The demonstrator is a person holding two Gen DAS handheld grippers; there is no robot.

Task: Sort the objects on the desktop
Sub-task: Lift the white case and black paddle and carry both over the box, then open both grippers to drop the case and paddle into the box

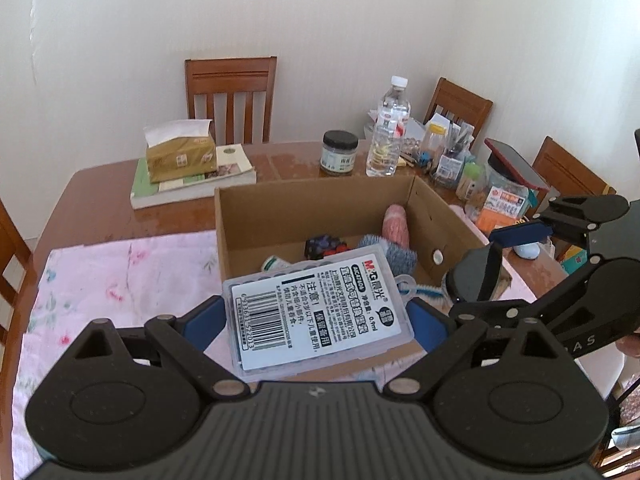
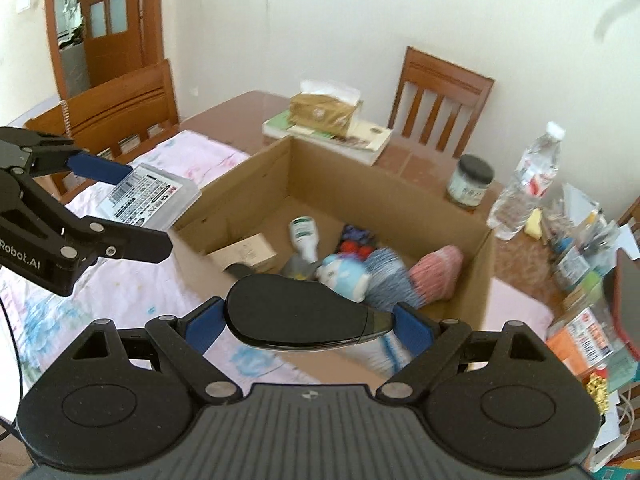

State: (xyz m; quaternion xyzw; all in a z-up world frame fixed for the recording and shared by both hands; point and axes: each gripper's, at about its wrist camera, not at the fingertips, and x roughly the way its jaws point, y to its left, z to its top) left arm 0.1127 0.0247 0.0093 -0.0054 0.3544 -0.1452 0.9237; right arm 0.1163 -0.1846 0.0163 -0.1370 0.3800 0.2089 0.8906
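Note:
My left gripper (image 1: 316, 318) is shut on a clear plastic case (image 1: 316, 312) with a white barcode label, held over the near edge of an open cardboard box (image 1: 312, 188). My right gripper (image 2: 308, 328) is shut on a black computer mouse (image 2: 296, 308) above the same cardboard box (image 2: 360, 188). Inside lie a white bottle (image 2: 304, 236), a plush toy (image 2: 340, 276), pink and blue knitted pieces (image 2: 436, 276) and a small carton (image 2: 244, 254). The right wrist view shows the left gripper (image 2: 104, 196) with the case (image 2: 152, 196) at the left. The left wrist view shows the right gripper (image 1: 480, 276) at the right.
A pink floral cloth (image 1: 120, 280) covers the near part of the wooden table (image 1: 100, 184). A tissue box (image 1: 180, 152) sits on books behind the carton. A dark-lidded jar (image 1: 339, 154), a water bottle (image 1: 389, 132) and several cluttered items (image 1: 480, 176) stand at the right. Chairs surround the table.

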